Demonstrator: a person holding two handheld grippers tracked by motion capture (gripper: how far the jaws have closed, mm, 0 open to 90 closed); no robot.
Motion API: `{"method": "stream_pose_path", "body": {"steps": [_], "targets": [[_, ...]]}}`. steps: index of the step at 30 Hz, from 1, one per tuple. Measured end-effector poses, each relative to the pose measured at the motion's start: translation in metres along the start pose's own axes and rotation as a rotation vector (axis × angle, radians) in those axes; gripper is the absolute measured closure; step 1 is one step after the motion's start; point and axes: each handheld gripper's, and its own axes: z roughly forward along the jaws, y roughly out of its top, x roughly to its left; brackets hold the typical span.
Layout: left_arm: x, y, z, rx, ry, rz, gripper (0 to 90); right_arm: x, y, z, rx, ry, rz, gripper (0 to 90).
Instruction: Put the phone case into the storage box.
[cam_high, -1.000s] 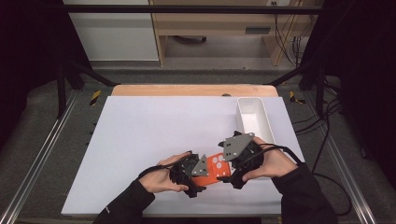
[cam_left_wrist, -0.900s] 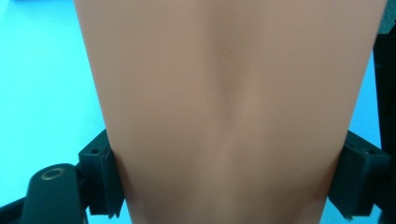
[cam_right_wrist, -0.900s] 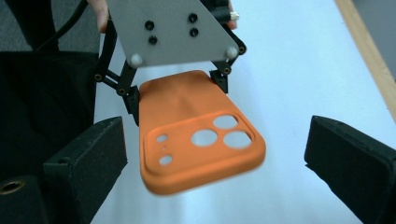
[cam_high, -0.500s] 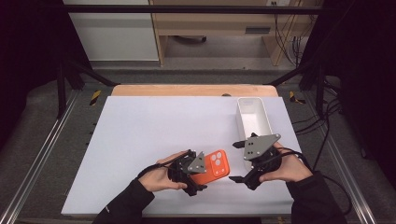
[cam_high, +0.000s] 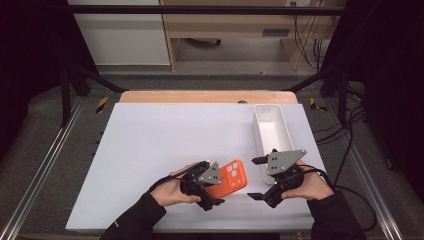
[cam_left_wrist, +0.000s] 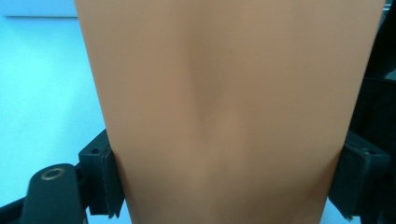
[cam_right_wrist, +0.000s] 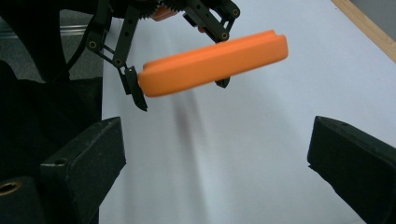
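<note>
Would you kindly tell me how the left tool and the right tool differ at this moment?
The left tool is shut on the orange phone case, gripping its sides; the right tool is open with nothing between its jaws. The left one sits beside the case, the right stands apart from it, near the white tray. Both are hand-held above the white table.

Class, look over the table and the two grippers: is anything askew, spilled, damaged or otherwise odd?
Nothing stands out. The orange phone case is whole, held off the table by the left gripper across its sides. The right gripper is open beside it. The white tray sits square on the table, with no spill.
</note>
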Motion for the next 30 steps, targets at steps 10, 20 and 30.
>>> {"method": "stream_pose_path", "body": {"steps": [10, 20, 30], "targets": [[-0.004, 0.003, -0.001, -0.029, -0.022, 0.006, 15.5, 0.002, -0.004, 0.004, -0.027, 0.014, 0.011, 4.5], [-0.009, 0.008, 0.000, -0.037, -0.049, 0.022, 15.5, 0.006, -0.003, 0.011, -0.069, 0.063, -0.004, 5.1], [-0.012, 0.010, 0.001, -0.044, -0.065, 0.033, 15.5, 0.008, -0.003, 0.014, -0.088, 0.091, -0.013, 5.2]]}}
